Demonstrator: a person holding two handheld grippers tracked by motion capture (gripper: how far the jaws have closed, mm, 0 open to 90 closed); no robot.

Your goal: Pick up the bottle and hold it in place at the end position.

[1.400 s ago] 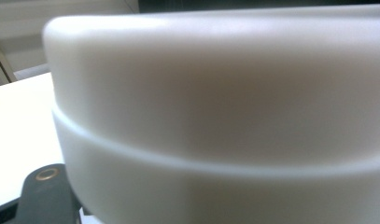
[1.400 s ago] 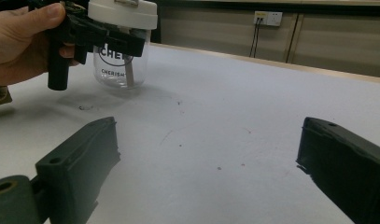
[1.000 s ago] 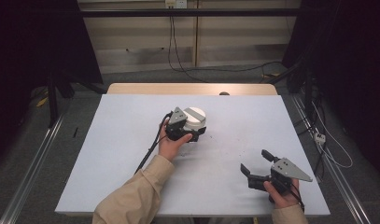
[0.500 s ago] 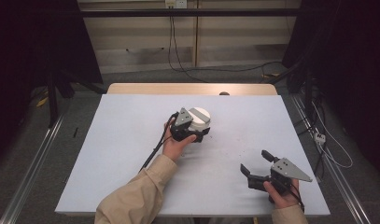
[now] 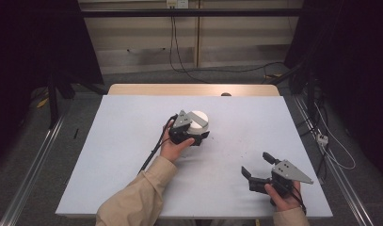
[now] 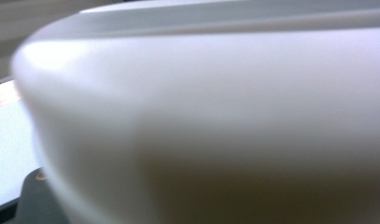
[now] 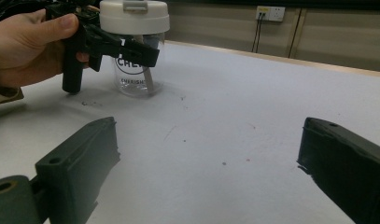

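Note:
A clear jar (image 7: 136, 77) with a white lid (image 5: 197, 120) stands upright a little left of the table's middle. My left gripper (image 5: 202, 137) is right against it. Seen from the right gripper view, the left gripper (image 7: 148, 52) lays its black jaws across the jar's near side just under the lid. They look shut, and I cannot see that they clamp anything. The lid (image 6: 201, 116) is a blur in the left gripper view. My right gripper (image 5: 256, 164) is low over the table's near right part, wide open and with nothing in it (image 7: 208, 135).
The pale tabletop (image 5: 132, 155) has small dark specks near the jar. A wooden strip (image 5: 194, 89) runs along its far edge. Cables lie on the floor behind the table and to its right. The left gripper's cable (image 5: 154, 150) trails back beside the forearm.

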